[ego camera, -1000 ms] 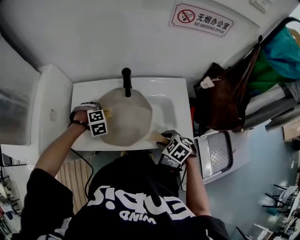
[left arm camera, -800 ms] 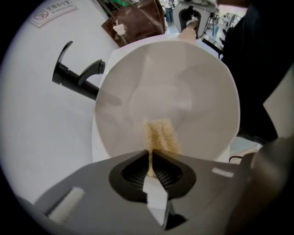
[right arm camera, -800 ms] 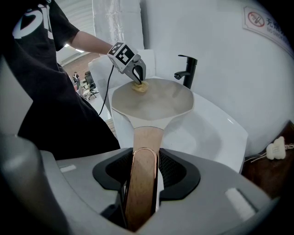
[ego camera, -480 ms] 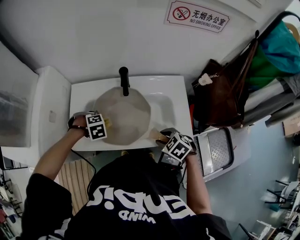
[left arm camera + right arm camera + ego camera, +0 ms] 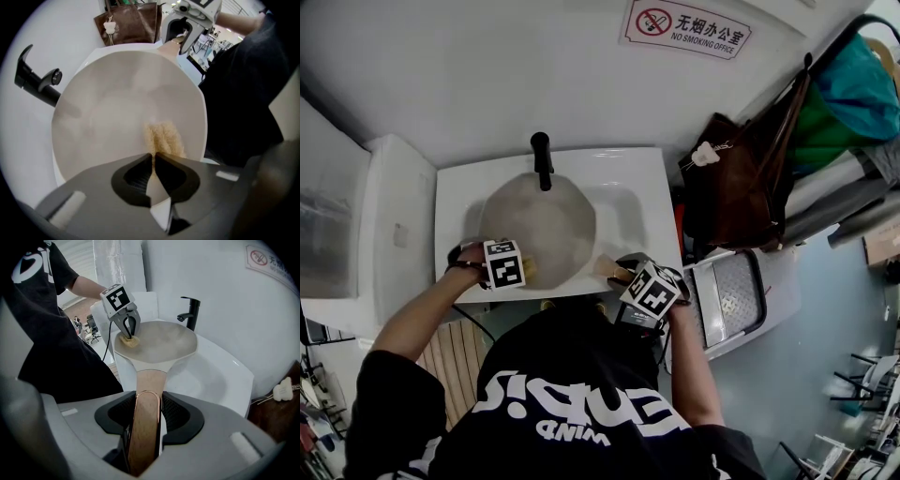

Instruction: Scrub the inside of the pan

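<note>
Head view: left gripper (image 5: 525, 273) jaws pinch a sponge (image 5: 164, 138) at the pan's (image 5: 539, 220) six o'clock; right gripper (image 5: 147, 405) jaws clamp its wooden handle (image 5: 144, 432).

The pale beige pan (image 5: 539, 225), many-sided at the rim, lay in the white sink (image 5: 642, 183) under the black tap (image 5: 541, 155). Its wooden handle (image 5: 143, 427) was clamped in the jaws of the right gripper (image 5: 146, 401). A yellow scrub pad (image 5: 164, 138), pinched by the left gripper (image 5: 153, 157), rested against its inside near the rim.

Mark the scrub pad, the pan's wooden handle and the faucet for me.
scrub pad (image 5: 164, 138), left gripper view, middle of its yellow tuft.
wooden handle (image 5: 144, 427), right gripper view, stretch between the jaws.
faucet (image 5: 191, 315), right gripper view, upright black stem.
</note>
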